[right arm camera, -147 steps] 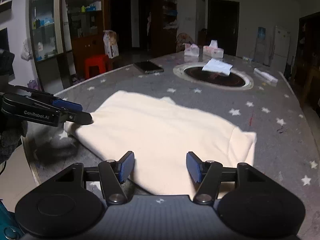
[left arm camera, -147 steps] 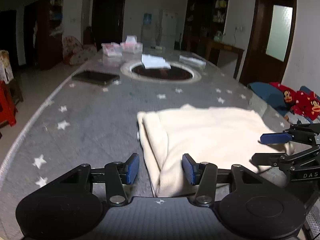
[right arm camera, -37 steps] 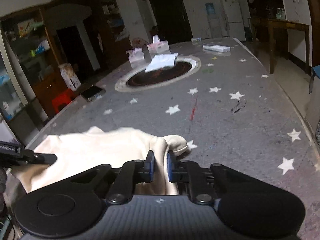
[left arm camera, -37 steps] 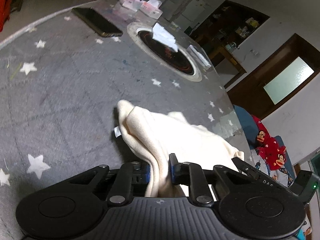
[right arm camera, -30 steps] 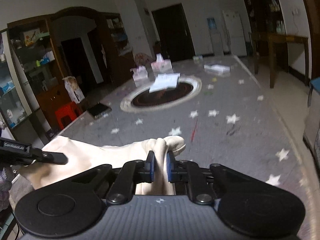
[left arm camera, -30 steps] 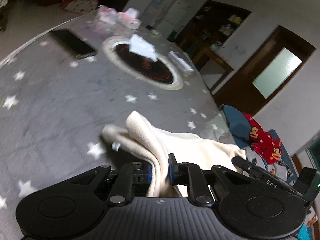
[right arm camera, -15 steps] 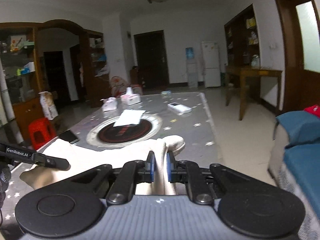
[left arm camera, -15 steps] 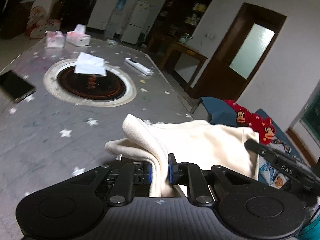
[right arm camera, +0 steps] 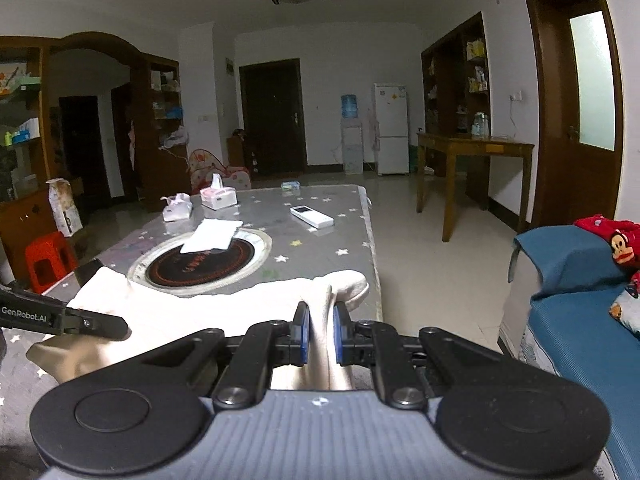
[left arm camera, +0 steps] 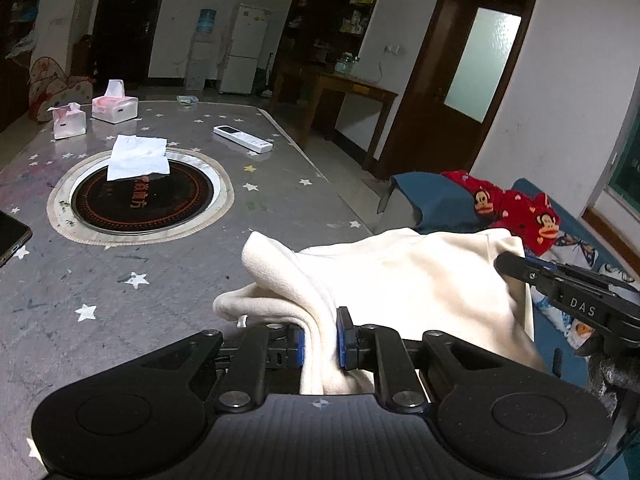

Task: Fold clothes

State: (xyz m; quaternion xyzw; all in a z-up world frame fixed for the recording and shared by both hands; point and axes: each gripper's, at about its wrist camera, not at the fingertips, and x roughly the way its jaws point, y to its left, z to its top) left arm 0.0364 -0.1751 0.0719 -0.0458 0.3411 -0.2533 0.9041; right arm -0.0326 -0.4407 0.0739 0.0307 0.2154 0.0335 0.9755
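Observation:
A cream folded garment is held up off the grey star-patterned table between both grippers. My left gripper is shut on one edge of the cloth. My right gripper is shut on the opposite edge; the cream garment stretches to the left from it. The right gripper's arm shows in the left wrist view, and the left gripper's arm shows in the right wrist view. The lower part of the cloth is hidden behind the gripper bodies.
On the table lie a round black hotplate with a white tissue on it, two tissue boxes, a white remote and a dark phone. A blue sofa with red monkey-print cloth stands to the right.
Both grippers closed on the garment's edges and lifted it off the table. Over the last second they rose and swung toward the right, with the cloth held taut between them.

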